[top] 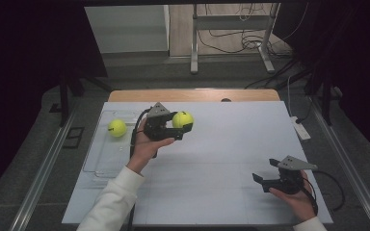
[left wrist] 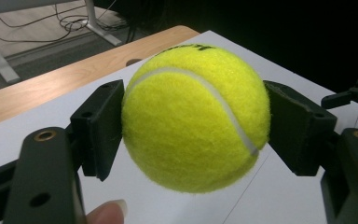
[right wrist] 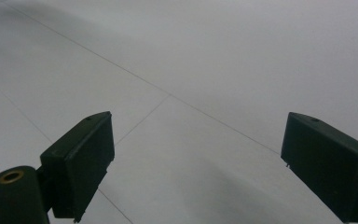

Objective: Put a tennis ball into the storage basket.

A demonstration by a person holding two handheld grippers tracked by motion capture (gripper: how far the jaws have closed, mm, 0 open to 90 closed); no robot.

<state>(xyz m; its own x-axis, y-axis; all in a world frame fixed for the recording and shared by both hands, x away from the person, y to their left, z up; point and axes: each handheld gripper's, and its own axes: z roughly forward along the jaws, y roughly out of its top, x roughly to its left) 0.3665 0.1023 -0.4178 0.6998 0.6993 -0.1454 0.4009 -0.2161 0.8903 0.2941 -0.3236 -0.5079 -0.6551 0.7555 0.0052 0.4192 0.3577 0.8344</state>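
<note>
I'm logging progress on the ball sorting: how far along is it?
Done: one tennis ball lies in the clear tray. In hand: the left gripper clamps a second ball, lifted beside the tray. Left: setting it down. The right gripper waits open.

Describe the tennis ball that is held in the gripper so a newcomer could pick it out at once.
Start at the white table and find the clear tray along its left edge. Just right of the tray's far end, the left gripper is raised above the table with a yellow tennis ball clamped between its black jaws. The other ball lies loose in the tray, with nothing holding it.
</note>
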